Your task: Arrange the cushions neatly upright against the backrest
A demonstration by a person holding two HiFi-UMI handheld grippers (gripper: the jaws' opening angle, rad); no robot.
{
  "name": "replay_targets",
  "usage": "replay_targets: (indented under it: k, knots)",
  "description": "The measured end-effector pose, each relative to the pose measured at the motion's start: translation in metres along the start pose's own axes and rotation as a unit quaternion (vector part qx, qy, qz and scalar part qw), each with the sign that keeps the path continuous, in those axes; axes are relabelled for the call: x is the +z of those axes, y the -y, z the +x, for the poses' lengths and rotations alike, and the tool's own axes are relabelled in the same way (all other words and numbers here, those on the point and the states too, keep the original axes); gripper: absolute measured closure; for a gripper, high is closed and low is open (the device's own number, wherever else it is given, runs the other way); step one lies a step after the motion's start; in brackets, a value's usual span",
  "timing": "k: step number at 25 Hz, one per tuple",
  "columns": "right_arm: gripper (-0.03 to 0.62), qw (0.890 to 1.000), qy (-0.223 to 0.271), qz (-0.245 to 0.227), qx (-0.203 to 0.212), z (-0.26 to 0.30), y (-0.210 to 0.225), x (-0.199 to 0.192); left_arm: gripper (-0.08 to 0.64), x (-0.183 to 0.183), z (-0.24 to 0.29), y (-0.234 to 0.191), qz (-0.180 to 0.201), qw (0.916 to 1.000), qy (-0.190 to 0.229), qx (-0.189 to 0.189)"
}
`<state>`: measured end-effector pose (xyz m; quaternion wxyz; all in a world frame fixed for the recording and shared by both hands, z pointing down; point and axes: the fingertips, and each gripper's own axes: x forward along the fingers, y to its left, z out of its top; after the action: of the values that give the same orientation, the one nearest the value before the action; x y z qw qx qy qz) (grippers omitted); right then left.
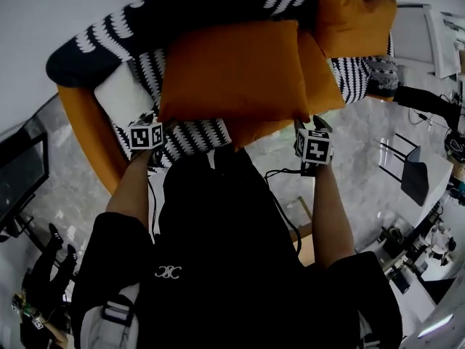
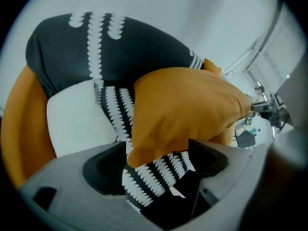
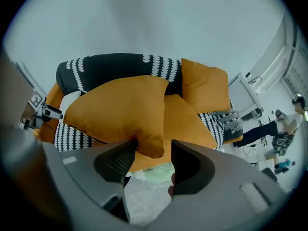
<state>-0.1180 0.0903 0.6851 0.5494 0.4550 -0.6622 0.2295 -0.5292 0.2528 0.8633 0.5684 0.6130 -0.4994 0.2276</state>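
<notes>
Jaws apart, our left gripper [image 2: 156, 166] and right gripper [image 3: 152, 160] straddle the lower corners of the front orange cushion [image 1: 232, 71]; we should pinch both evenly before standing it against the backrest [image 1: 196, 2].

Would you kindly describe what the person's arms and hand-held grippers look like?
The left hand-held gripper and right hand-held gripper are grey-bodied with dark pads; each carries a black-and-white marker cube. Black cables trail back. Sleeves are black.

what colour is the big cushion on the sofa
The big cushion is plain orange, clearest in the head view.
</notes>
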Motion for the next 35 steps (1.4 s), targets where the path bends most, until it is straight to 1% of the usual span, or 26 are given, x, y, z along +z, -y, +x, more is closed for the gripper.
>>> replay_targets:
  k: [1, 3, 4, 5, 6, 7, 9, 10, 12, 13, 15, 17, 19, 20, 21, 23, 26, 28, 31, 35]
  knots:
    - [0.352, 1.000, -0.004, 0.001, 0.006, 0.006, 0.006, 0.002, 0.149, -0.001, 0.007, 0.000, -0.024, 0.9997, -0.003, -0.002]
    - [0.389, 1.000, -0.008, -0.006, 0.016, 0.012, 0.009, 0.007, 0.150, -0.004, 0.017, 0.000, -0.063, 0.9979, -0.009, -0.009]
    - [0.413, 1.000, -0.009, -0.013, 0.019, 0.014, 0.007, 0.009, 0.150, -0.008, 0.021, -0.002, -0.075, 0.9971, -0.012, -0.011]
    - [0.417, 0.999, -0.008, -0.021, 0.022, 0.015, 0.003, 0.010, 0.150, -0.012, 0.024, -0.004, -0.078, 0.9968, -0.016, -0.012]
    - [0.422, 0.999, -0.006, -0.027, 0.027, 0.014, 0.000, 0.012, 0.150, -0.014, 0.026, -0.004, -0.072, 0.9971, -0.019, -0.011]
    - [0.427, 0.999, -0.003, -0.031, 0.033, 0.013, -0.002, 0.014, 0.150, -0.014, 0.027, -0.004, -0.059, 0.9980, -0.022, -0.008]
    - [0.428, 0.998, 0.004, -0.031, 0.047, 0.011, -0.002, 0.018, 0.145, -0.008, 0.030, -0.004, -0.028, 0.9993, -0.024, 0.011]
    - [0.426, 0.998, 0.004, -0.033, 0.051, 0.011, 0.000, 0.018, 0.136, -0.006, 0.031, -0.006, -0.020, 0.9993, -0.021, 0.024]
    - [0.426, 0.998, -0.002, -0.042, 0.052, 0.014, 0.001, 0.016, 0.108, -0.007, 0.037, -0.014, -0.022, 0.9990, -0.017, 0.036]
    - [0.428, 0.998, -0.004, -0.047, 0.050, 0.015, -0.002, 0.015, 0.104, -0.009, 0.041, -0.018, -0.024, 0.9990, -0.018, 0.033]
    - [0.436, 0.997, -0.005, -0.055, 0.048, 0.018, -0.009, 0.013, 0.106, -0.015, 0.049, -0.022, -0.026, 0.9993, -0.025, 0.012]
    - [0.448, 0.997, -0.003, -0.058, 0.047, 0.017, -0.010, 0.011, 0.158, -0.019, 0.054, -0.015, -0.028, 0.9989, -0.033, -0.018]
    - [0.464, 0.997, -0.002, -0.059, 0.044, 0.014, -0.003, 0.011, 0.193, -0.018, 0.057, -0.004, -0.030, 0.9981, -0.039, -0.036]
    - [0.474, 0.997, -0.001, -0.059, 0.043, 0.014, 0.000, 0.012, 0.220, -0.017, 0.057, 0.000, -0.033, 0.9979, -0.040, -0.039]
    - [0.485, 0.997, 0.001, -0.060, 0.040, 0.015, 0.000, 0.014, 0.321, -0.017, 0.056, 0.000, -0.036, 0.9978, -0.039, -0.040]
    - [0.504, 0.998, 0.006, -0.060, 0.033, 0.019, -0.005, 0.018, 0.386, -0.014, 0.052, -0.004, -0.039, 0.9976, -0.036, -0.045]
    - [0.525, 0.999, 0.020, -0.043, 0.023, 0.020, -0.002, 0.031, 0.462, 0.003, 0.041, 0.004, -0.025, 0.9984, -0.031, -0.041]
    - [0.533, 0.999, 0.030, -0.020, 0.018, 0.017, 0.009, 0.041, 0.485, 0.018, 0.030, 0.015, -0.016, 0.9990, -0.023, -0.036]
    - [0.537, 0.998, 0.054, 0.016, 0.019, 0.003, 0.022, 0.051, 0.499, 0.027, 0.009, 0.031, -0.008, 0.9993, -0.011, -0.035]
    - [0.543, 0.994, 0.093, 0.048, 0.022, -0.003, 0.020, 0.078, 0.508, 0.054, -0.018, 0.030, 0.008, 0.9993, 0.013, -0.035]
